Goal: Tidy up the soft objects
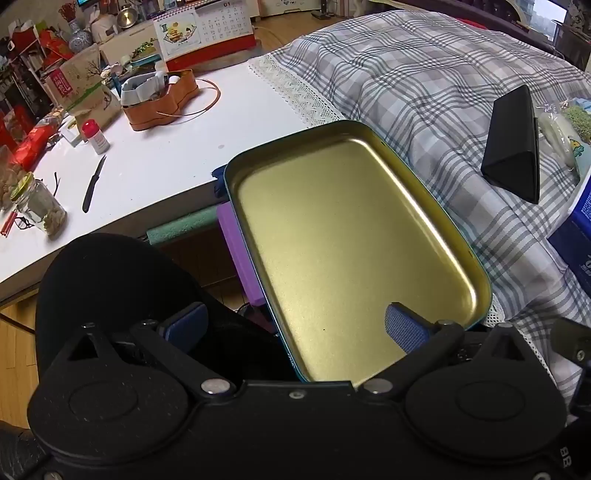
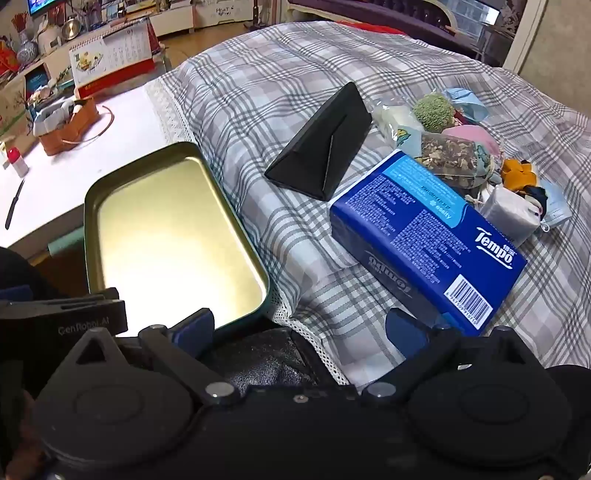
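Note:
A shallow gold-lined metal tin (image 1: 343, 236) (image 2: 166, 236) lies empty at the edge of the plaid-covered bed. My left gripper (image 1: 295, 328) hangs open above the tin's near end, nothing between its blue pads. My right gripper (image 2: 299, 328) is open too, above the bed's lace edge between the tin and a blue Tempo tissue pack (image 2: 424, 229). Behind the pack lies a heap of soft things: a green pom-pom (image 2: 434, 110), a pink pouch (image 2: 469, 134), a dried-herb sachet (image 2: 452, 157), a yellow cloth piece (image 2: 517, 173), a grey pouch (image 2: 511, 214) and blue face masks (image 2: 465, 101).
A black triangular case (image 2: 325, 151) (image 1: 515, 147) lies on the plaid cover (image 1: 406, 74). The white table (image 1: 166, 147) to the left bears a black knife (image 1: 94, 182), a jar (image 1: 40, 206), a red-capped bottle (image 1: 94, 136), an orange box (image 1: 159, 98) and a calendar (image 1: 207, 29).

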Demonstrator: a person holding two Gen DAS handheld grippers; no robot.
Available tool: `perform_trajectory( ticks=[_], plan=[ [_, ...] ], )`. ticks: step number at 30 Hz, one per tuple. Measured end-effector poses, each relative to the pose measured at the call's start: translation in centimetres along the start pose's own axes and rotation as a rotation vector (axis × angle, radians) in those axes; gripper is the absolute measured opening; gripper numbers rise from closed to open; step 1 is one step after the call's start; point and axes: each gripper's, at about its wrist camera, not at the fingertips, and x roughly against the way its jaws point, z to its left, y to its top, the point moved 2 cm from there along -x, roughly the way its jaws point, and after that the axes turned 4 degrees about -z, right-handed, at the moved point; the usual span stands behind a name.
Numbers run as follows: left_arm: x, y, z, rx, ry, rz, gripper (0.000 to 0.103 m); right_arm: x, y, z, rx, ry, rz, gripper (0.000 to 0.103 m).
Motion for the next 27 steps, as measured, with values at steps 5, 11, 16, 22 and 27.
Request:
perform_trajectory(
  ticks=[5, 11, 16, 22, 27],
  plan=[
    [0.11, 0.17, -0.15, 0.005, -0.007, -0.010, 0.099, -0.30, -0.23, 0.16, -0.007, 0.017, 0.010, 0.099],
    [-0.04, 0.01, 0.03, 0.007, -0.019, -0.009, 0.099, -0.19, -0.07, 0.25, 0.005, 0.015, 0.032, 0.099],
    [-0.01, -0.09, 0.02, 0.009, -0.023, -0.005, 0.099, -0.66, -0.06, 0.32, 0.005, 0.012, 0.039, 0.099],
    [-0.07, 0.00, -0.02, 0.008, -0.023, 0.000, 0.099, -0.59, 0.01, 0.38, 0.007, 0.014, 0.038, 0.099],
    [-0.08, -0.01, 0.04, 0.008, -0.024, -0.001, 0.099, -0.61, -0.02, 0.37, 0.007, 0.015, 0.040, 0.100]
  ],
)
